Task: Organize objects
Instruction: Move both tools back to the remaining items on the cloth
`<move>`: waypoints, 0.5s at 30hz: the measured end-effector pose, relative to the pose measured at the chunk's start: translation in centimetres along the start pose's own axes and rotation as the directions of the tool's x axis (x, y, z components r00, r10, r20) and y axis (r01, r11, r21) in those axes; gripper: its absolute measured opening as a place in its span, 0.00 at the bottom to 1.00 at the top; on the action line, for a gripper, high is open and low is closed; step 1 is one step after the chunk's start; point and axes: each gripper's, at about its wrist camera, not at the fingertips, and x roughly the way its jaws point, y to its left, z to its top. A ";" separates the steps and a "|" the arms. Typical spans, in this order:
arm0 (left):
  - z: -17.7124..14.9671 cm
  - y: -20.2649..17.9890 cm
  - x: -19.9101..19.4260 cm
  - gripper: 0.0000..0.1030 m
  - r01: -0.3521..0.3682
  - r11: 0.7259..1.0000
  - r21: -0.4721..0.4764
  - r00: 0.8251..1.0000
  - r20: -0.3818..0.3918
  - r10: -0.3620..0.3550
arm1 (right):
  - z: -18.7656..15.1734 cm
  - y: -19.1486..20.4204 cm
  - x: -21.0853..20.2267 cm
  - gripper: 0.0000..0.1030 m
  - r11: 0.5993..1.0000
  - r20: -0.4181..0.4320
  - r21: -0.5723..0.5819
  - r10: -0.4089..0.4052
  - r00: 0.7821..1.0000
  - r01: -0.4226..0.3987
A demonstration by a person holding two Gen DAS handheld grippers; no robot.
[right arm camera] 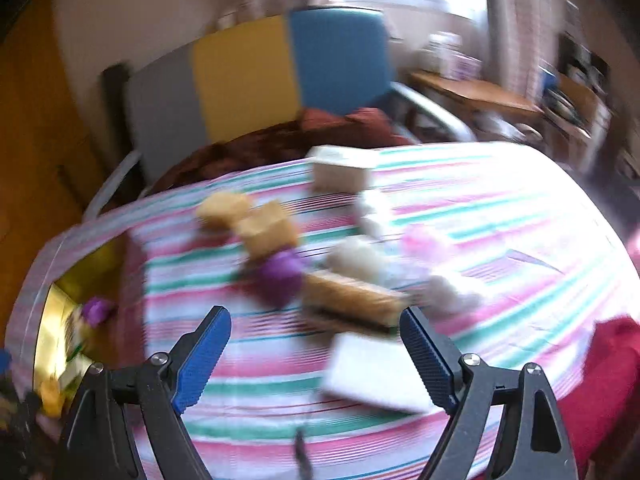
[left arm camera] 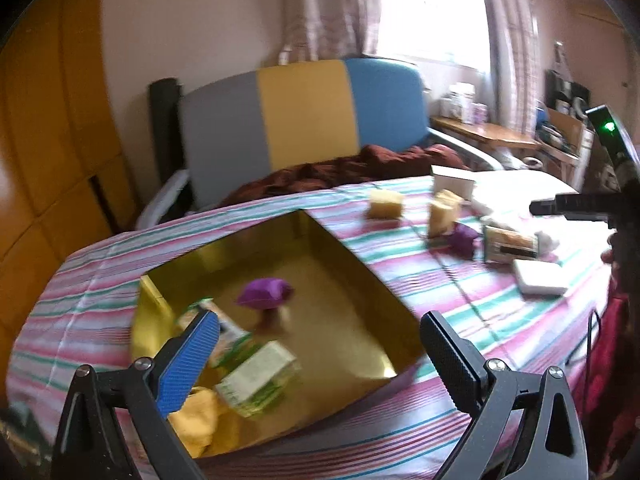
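With my right gripper point(right arm camera: 316, 354) spread and empty over the white box point(right arm camera: 372, 372) on the striped cloth point(right arm camera: 500, 208), and my left gripper point(left arm camera: 320, 360) spread above the gold tray point(left arm camera: 340, 272), I risk knocking the tan box point(right arm camera: 352, 300) aside.
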 end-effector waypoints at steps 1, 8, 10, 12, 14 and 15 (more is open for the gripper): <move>0.3 -0.7 0.4 0.98 0.023 1.000 0.009 1.000 -0.006 -0.023 | 0.2 -1.4 0.2 0.86 0.999 -0.006 0.039 -0.010 1.000 0.010; 1.9 -5.8 3.0 0.97 0.148 0.986 0.077 0.988 -0.057 -0.144 | 0.1 -8.7 2.1 0.86 0.945 -0.048 0.322 0.075 0.996 -0.056; 2.6 -7.0 3.8 0.97 0.172 0.981 0.090 0.984 -0.062 -0.167 | 0.0 -9.5 1.9 0.86 0.928 -0.006 0.364 0.090 0.996 -0.082; 3.4 -8.4 4.8 0.97 0.210 0.973 0.097 0.976 -0.078 -0.203 | -0.1 -9.5 2.0 0.86 0.923 -0.008 0.372 0.113 0.994 -0.101; 4.3 -9.8 5.9 0.97 0.260 0.961 0.097 0.963 -0.100 -0.250 | -0.1 -9.4 2.0 0.86 0.921 0.000 0.369 0.130 0.991 -0.121; 4.6 -10.4 6.4 0.97 0.281 0.955 0.094 0.956 -0.112 -0.270 | -0.1 -9.4 2.1 0.86 0.919 0.002 0.371 0.140 0.990 -0.131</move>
